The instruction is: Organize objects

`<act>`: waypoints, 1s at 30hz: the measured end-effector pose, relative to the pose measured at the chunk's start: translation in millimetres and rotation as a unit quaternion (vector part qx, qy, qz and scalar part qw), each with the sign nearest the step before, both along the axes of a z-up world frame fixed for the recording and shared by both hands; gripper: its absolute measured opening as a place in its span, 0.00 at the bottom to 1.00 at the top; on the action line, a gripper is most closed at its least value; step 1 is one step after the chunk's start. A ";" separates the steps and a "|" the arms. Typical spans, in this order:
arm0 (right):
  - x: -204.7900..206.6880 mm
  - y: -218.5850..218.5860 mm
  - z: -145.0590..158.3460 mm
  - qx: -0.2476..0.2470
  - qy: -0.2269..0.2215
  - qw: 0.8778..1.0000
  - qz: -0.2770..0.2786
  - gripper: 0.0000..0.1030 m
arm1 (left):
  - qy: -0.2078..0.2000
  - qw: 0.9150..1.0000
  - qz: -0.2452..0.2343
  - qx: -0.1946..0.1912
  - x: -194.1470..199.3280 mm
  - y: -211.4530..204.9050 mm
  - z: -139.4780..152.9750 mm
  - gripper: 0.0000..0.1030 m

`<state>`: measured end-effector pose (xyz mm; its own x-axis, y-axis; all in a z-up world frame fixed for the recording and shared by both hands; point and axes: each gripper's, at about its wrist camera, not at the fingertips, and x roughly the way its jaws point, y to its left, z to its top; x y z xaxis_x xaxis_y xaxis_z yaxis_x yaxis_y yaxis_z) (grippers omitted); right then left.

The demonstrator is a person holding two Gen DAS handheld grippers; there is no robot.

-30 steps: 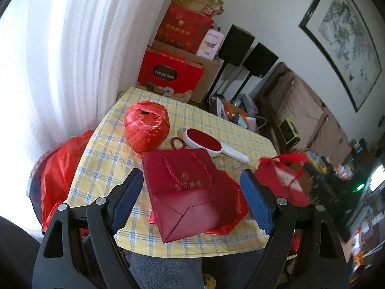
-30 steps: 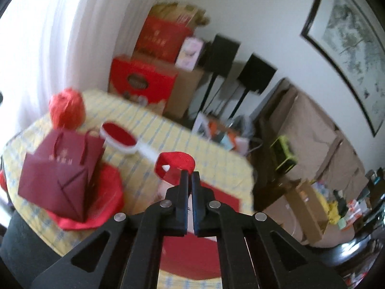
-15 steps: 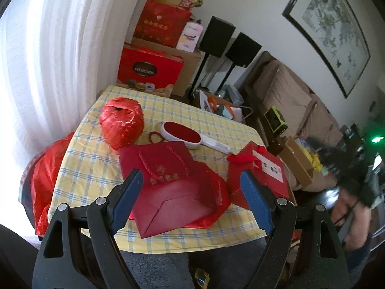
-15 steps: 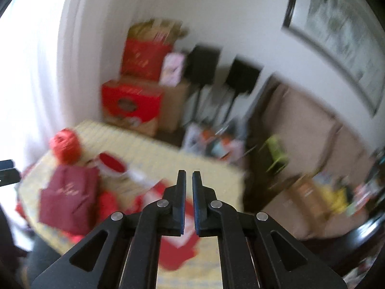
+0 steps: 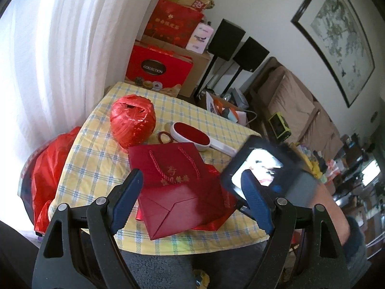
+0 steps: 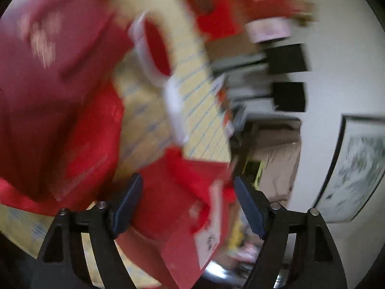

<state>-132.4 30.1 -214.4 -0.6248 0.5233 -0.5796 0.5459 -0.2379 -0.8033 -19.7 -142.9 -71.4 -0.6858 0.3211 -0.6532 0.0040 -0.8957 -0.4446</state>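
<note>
Left wrist view, checked table (image 5: pixel 96 149), sofa (image 5: pixel 296 110), left tongs (image 5: pixel 192 192) spread empty, right tongs (image 6: pixel 187 204) apparently spread.

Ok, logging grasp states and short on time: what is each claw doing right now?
Left claw: open, holding nothing, above the dark red gift bag.
Right claw: open, holding nothing, a red bag between its fingers; view blurred.

"COLLECTION" is read in pale letters on a dark oval on the red gift box (image 5: pixel 158 66) behind the table (image 5: pixel 81 149). Gold characters are seen on the dark red paper bag (image 5: pixel 173 180) on that table, and on the taller red box (image 5: pixel 175 25) above the gift box, but neither can be made out. The right wrist view is too blurred for reading.
</note>
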 end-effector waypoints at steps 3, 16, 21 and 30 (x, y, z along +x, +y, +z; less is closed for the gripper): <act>-22.4 5.8 7.1 0.011 0.059 0.998 -0.037 0.45 | 0.000 1.000 -0.003 0.005 0.5 -3.0 -2.1 0.78; -7.5 25.2 119.7 -0.108 0.181 0.977 -0.027 0.00 | 0.007 1.000 0.003 0.021 3.0 -9.7 -1.7 0.78; 22.9 50.1 181.8 -0.236 0.219 0.946 -0.034 0.00 | 0.018 1.000 -0.009 0.024 6.5 -1.1 5.2 0.78; 57.3 108.0 254.9 -0.319 0.287 0.901 -0.057 0.00 | 0.020 0.999 -0.038 0.005 9.0 29.8 15.2 0.78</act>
<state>-75.1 138.1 40.5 -0.8805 0.2782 -0.3838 0.0260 -0.7801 -0.6252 -10.7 -113.0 -56.2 -0.6842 0.3797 -0.6227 -0.0815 -0.8883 -0.4521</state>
